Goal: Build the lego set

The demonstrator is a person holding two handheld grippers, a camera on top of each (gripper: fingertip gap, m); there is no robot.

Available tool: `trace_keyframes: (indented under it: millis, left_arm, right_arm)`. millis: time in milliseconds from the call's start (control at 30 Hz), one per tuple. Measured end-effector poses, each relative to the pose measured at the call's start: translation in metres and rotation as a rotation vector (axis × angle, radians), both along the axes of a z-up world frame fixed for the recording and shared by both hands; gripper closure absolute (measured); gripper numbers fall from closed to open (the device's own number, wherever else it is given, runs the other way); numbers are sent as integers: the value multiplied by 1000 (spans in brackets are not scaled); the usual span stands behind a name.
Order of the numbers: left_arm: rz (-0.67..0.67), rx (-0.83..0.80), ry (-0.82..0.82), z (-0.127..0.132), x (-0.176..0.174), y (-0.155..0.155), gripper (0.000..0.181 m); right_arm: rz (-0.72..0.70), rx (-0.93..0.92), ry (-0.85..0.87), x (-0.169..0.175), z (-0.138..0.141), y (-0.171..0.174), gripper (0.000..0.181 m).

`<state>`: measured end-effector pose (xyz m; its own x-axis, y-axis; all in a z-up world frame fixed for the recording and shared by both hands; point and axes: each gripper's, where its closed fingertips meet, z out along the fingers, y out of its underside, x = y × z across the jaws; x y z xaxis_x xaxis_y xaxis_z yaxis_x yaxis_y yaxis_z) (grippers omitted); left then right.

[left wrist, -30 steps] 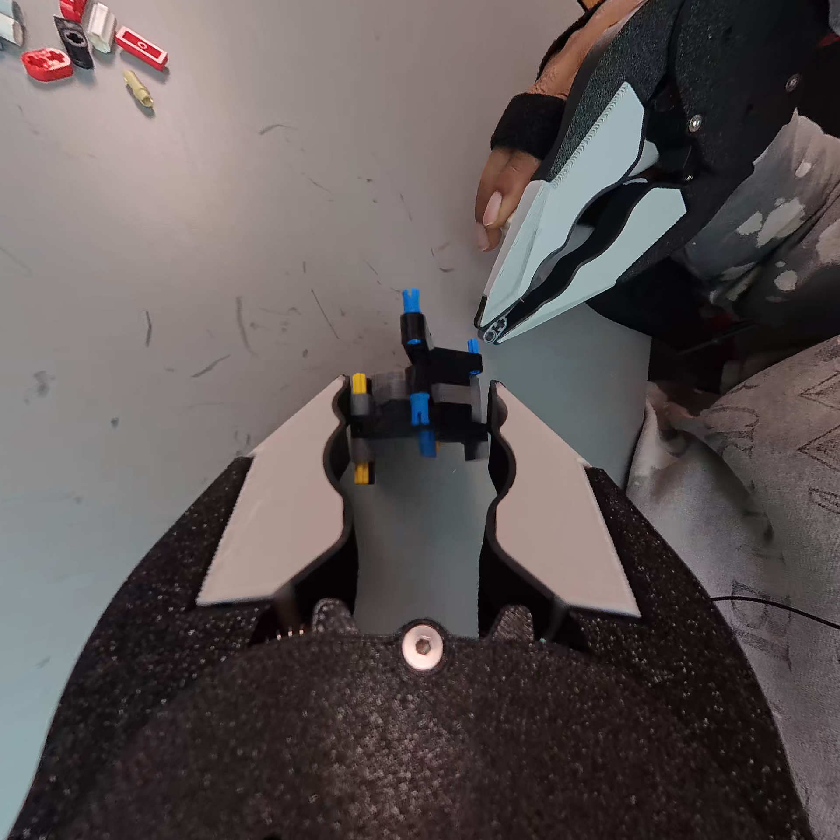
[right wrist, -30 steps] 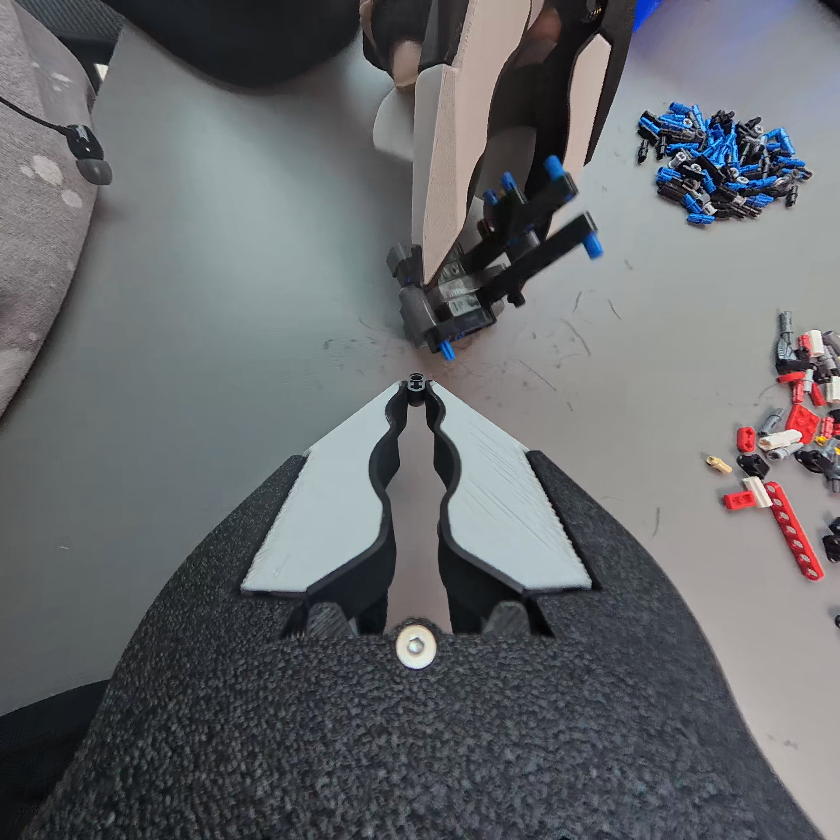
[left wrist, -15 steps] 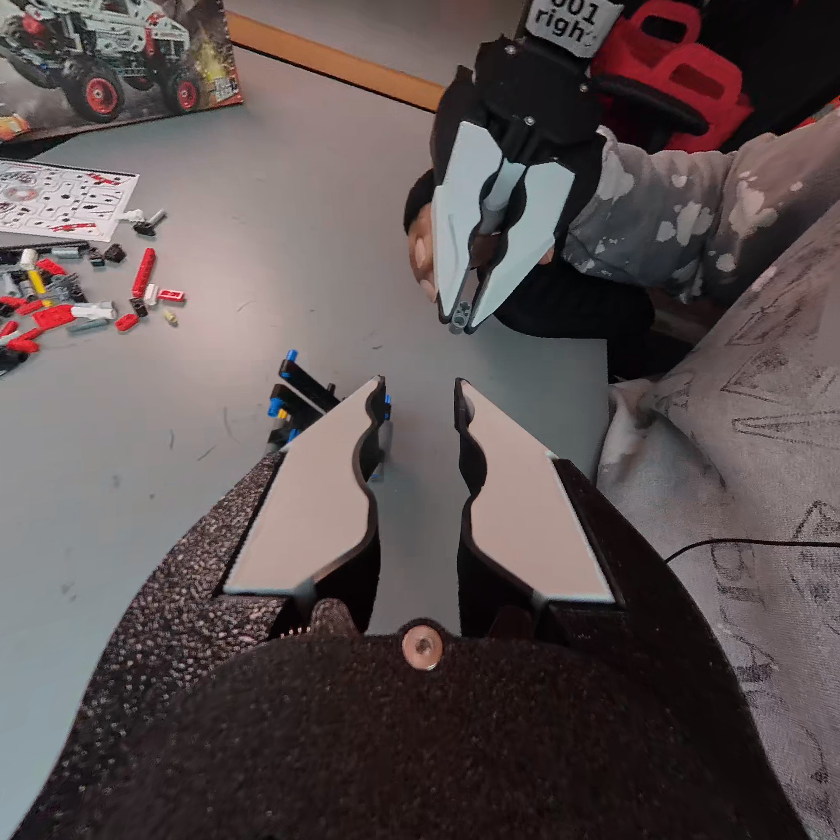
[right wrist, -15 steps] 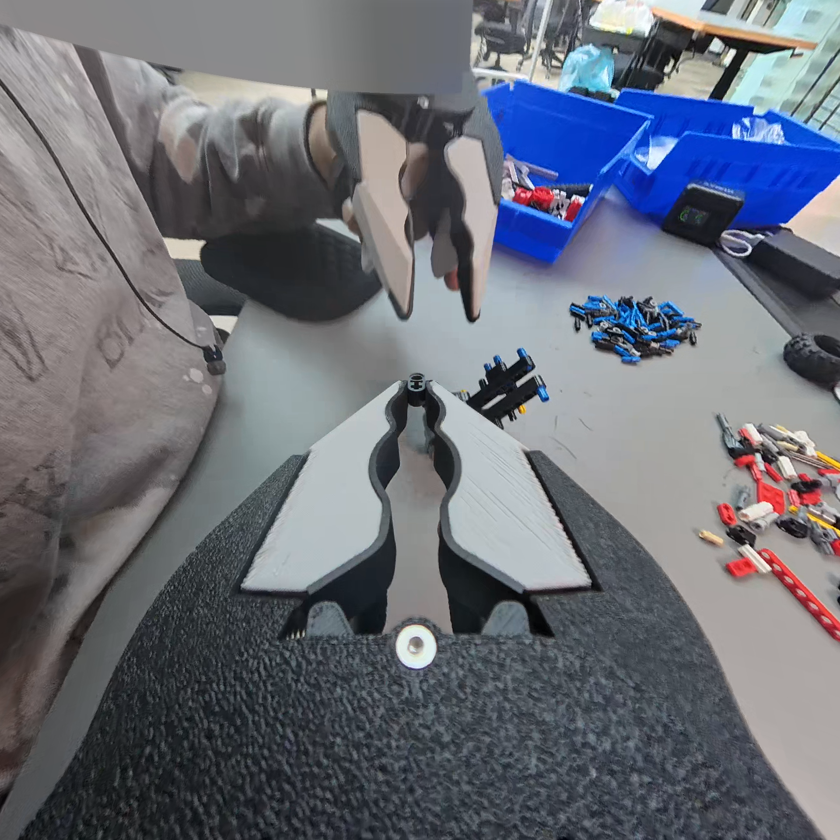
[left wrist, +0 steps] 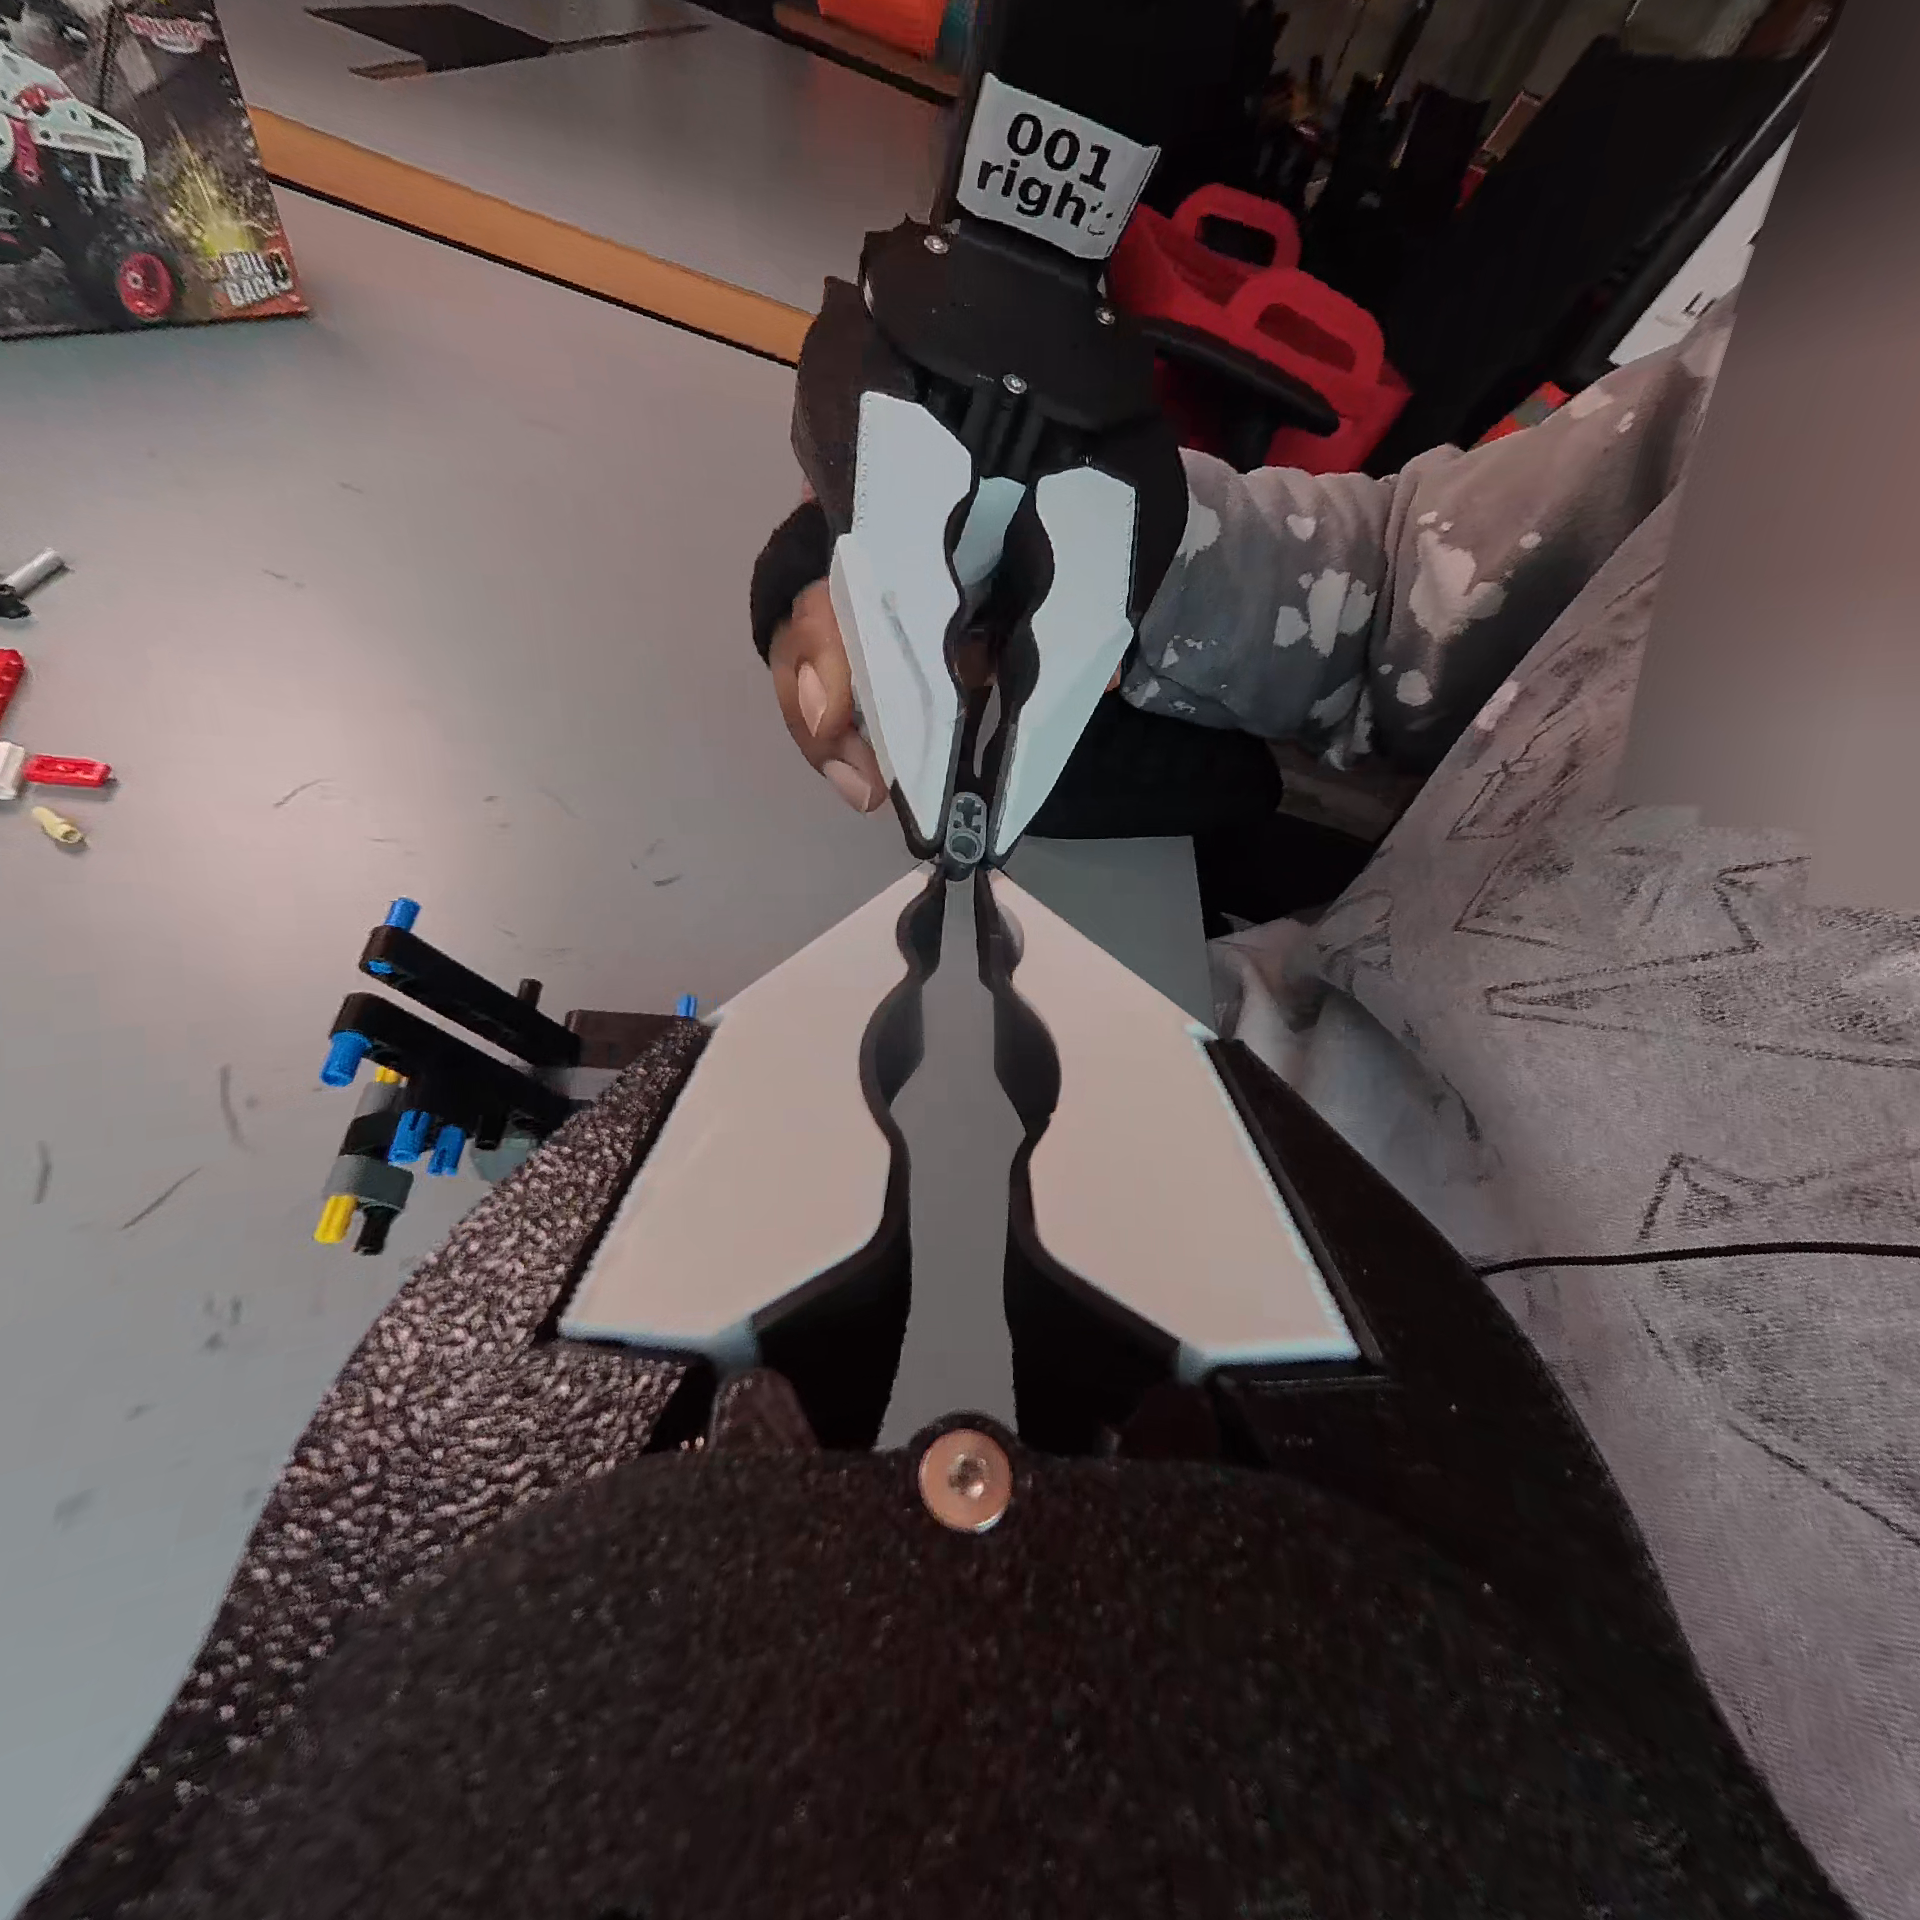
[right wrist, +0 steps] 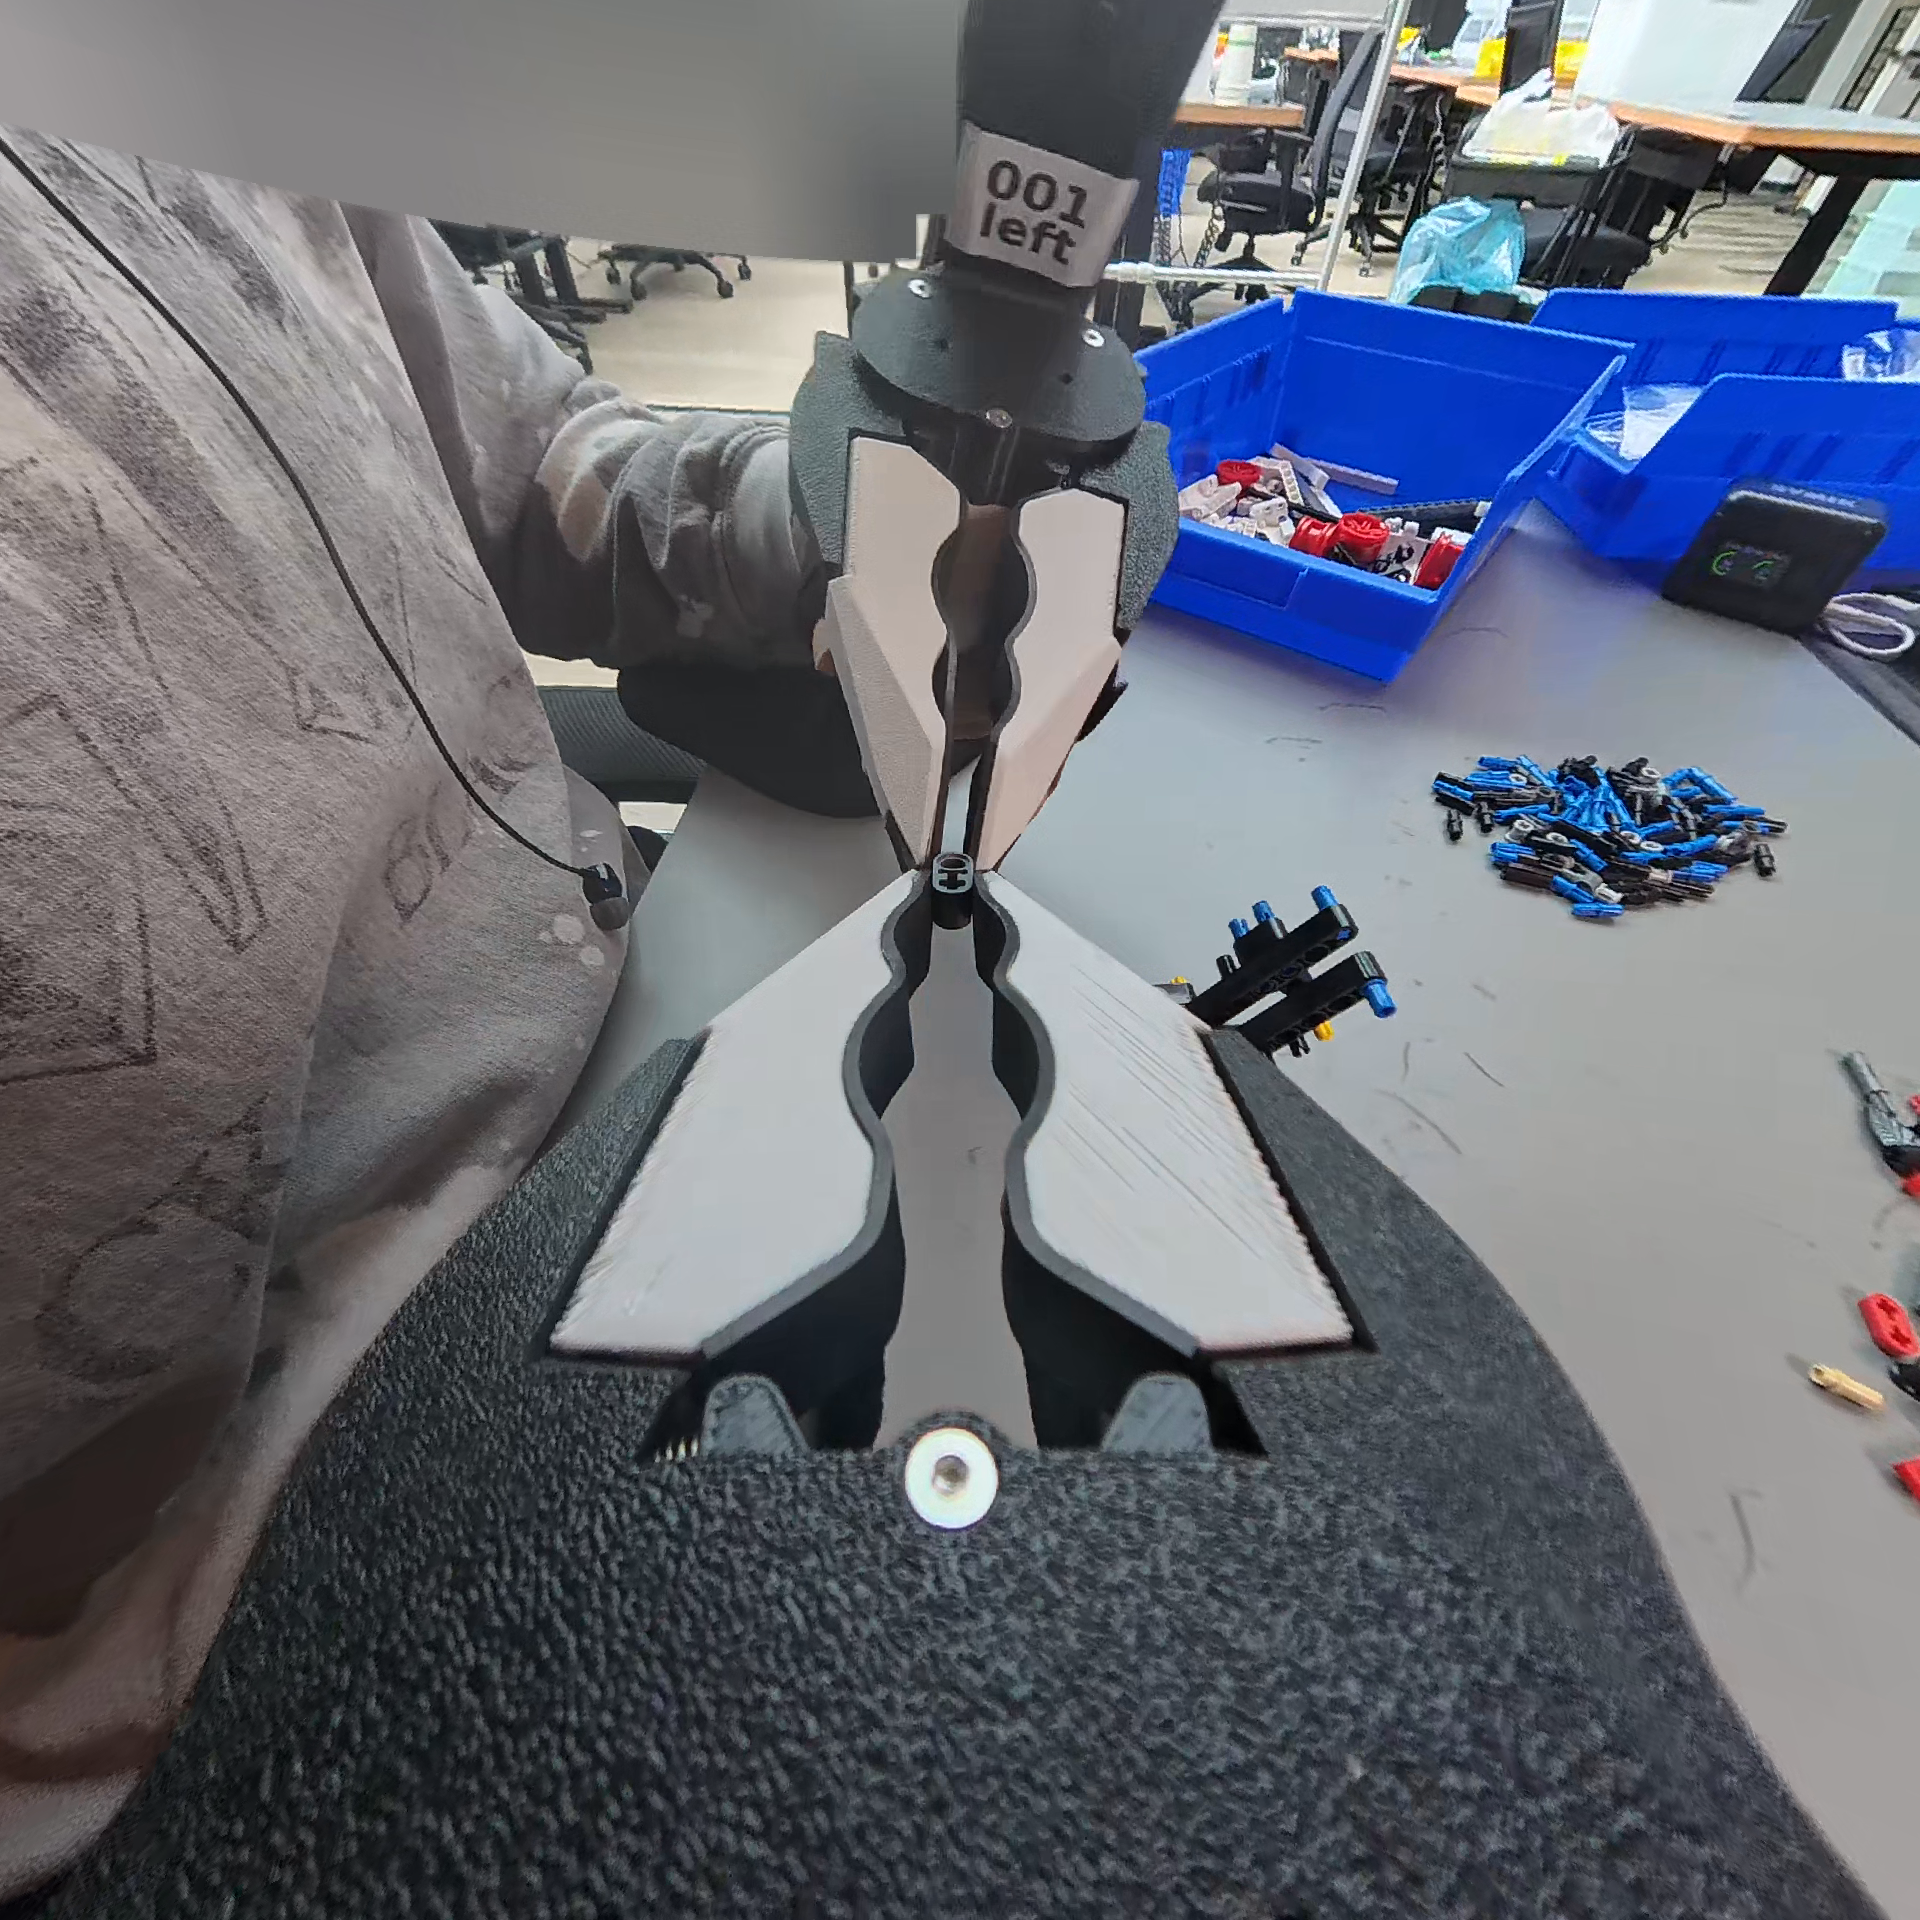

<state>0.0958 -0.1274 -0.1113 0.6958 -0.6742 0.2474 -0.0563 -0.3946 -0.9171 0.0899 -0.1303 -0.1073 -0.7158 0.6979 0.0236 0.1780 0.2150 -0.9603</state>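
Observation:
A small black connector [right wrist: 951,883] is pinched between my right gripper's [right wrist: 951,896] tips; it also shows in the left wrist view [left wrist: 966,831]. My left gripper [left wrist: 961,881] faces the right gripper [left wrist: 966,847] tip to tip above the grey table [left wrist: 468,520]. Its jaws are closed to a narrow slit around the connector's far end. The left gripper [right wrist: 948,854] shows in the right wrist view too. The black assembly with blue and yellow pins [left wrist: 447,1081] lies on the table left of my left gripper, held by neither; it also shows in the right wrist view [right wrist: 1299,977].
A pile of blue and black pins [right wrist: 1610,821] lies on the right side of the table. Blue bins [right wrist: 1351,488] and a black device [right wrist: 1766,561] stand behind it. Loose red parts [right wrist: 1886,1325] lie at the right edge. The set's box [left wrist: 125,177] stands far left. The person's grey sleeve is close by. My two grippers' fingertips are within a few centimetres of each other.
My left gripper let go of the assembly, which now lies on the table. It rose, swung to face the right gripper and closed from open onto the connector's end.

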Motion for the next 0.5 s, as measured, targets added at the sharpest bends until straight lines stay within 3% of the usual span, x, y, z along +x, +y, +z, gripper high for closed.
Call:
trace_keyframes:
  millis: [233, 500]
  left_arm:
    - [-97, -230, -469, 10, -2, -3, 158]
    - [-192, -320, -770, 23, 0, -3, 174]
  right_arm:
    - [3, 133, 126, 0, 5, -4, 174]
    - [-15, 203, 204, -5, 15, -7, 174]
